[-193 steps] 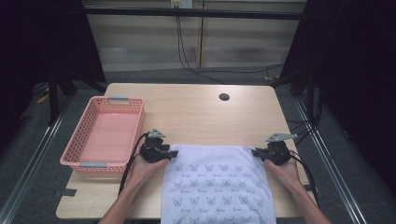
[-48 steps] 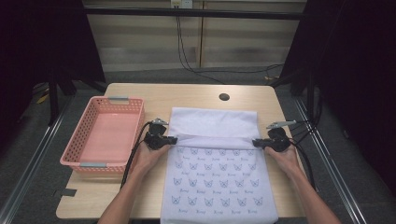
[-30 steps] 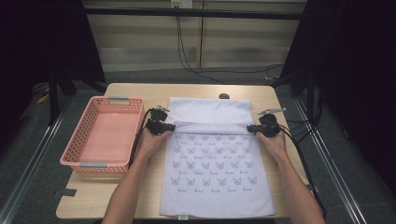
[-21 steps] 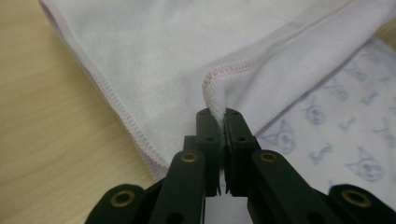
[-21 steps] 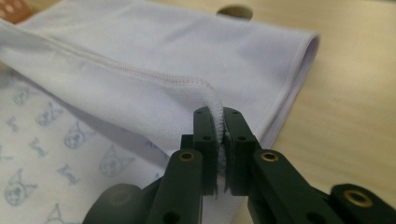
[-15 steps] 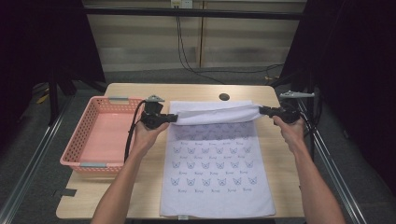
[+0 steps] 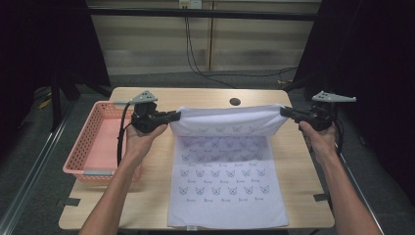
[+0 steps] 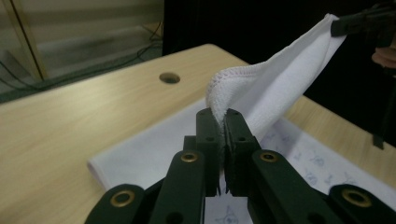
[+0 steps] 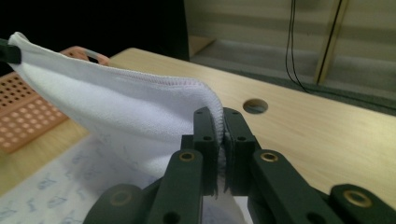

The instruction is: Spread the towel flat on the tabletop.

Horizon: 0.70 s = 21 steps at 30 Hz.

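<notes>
On the far left sat one pink basket (image 7: 93,147) on the wooden table (image 7: 303,166), and there was nothing in it. Just beside it was the left gripper (image 7: 172,115), held in the person's left hand (image 7: 142,139). Its two black jaws were squeezed tight on one far corner of the white towel (image 7: 225,176). In the left gripper view you could see the stitched edge of the cloth (image 8: 280,88) pinched right between the jaws.

In the middle, the towel had little cat faces printed on it. Its near part lay flat on the table, going all the way to the near edge. Its far end was lifted up in the air and stretched tight between the two grippers. A small round hole (image 7: 235,102) in the table sat just behind the raised edge.

On the right, the right gripper (image 7: 288,112) was clamped on the other far corner, and the right hand (image 7: 320,139) held it up.

I think the job was folding the towel. The grabbing and lifting looked done. Bringing the far edge over to the near edge and laying it down was not yet done, and maybe putting the towel in the basket after that.

Count: one towel, one basket, two grippers, one hole in the table
</notes>
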Each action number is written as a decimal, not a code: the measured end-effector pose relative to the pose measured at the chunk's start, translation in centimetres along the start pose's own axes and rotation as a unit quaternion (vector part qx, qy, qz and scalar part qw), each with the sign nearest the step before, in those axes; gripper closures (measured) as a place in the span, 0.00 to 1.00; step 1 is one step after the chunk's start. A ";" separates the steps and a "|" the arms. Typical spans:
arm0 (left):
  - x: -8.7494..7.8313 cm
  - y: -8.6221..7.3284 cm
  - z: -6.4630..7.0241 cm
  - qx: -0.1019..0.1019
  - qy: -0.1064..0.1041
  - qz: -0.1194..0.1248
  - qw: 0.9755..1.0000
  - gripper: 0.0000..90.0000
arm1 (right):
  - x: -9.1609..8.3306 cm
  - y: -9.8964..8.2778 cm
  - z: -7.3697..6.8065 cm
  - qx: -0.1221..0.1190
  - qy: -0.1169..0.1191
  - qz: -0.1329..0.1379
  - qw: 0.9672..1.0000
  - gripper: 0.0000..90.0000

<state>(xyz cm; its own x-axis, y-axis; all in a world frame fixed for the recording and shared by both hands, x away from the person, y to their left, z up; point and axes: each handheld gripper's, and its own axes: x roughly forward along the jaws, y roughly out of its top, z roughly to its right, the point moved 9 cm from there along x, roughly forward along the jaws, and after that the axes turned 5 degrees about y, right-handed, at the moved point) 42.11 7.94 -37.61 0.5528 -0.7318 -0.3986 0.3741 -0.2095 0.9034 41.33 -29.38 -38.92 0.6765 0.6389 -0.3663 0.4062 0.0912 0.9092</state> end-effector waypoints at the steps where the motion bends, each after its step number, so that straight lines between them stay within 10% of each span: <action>1: -0.4 0.4 0.3 0.007 0.002 0.002 1.000 0.96 | -0.7 0.6 -0.5 -0.006 0.001 0.005 1.000 0.95; 8: -3.3 -0.3 2.4 0.012 -0.013 0.003 1.000 0.96 | -4.0 0.7 -4.2 -0.032 0.029 0.025 0.999 0.95; 15: -2.9 -9.0 4.3 0.011 -0.031 -0.055 0.998 0.95 | -4.0 -7.1 -5.5 -0.010 0.049 -0.023 0.998 0.95; 21: -3.0 -15.9 5.8 0.009 -0.051 -0.122 0.991 0.92 | -5.2 -14.1 -7.7 0.009 0.069 -0.077 0.995 0.94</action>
<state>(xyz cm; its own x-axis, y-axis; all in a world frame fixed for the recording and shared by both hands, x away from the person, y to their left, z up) 30.16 9.72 -49.82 0.3698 -0.7192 -0.5882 0.4733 -0.3990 0.7854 27.38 -28.13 -48.34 0.5151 0.7169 -0.4699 0.5112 0.1831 0.8397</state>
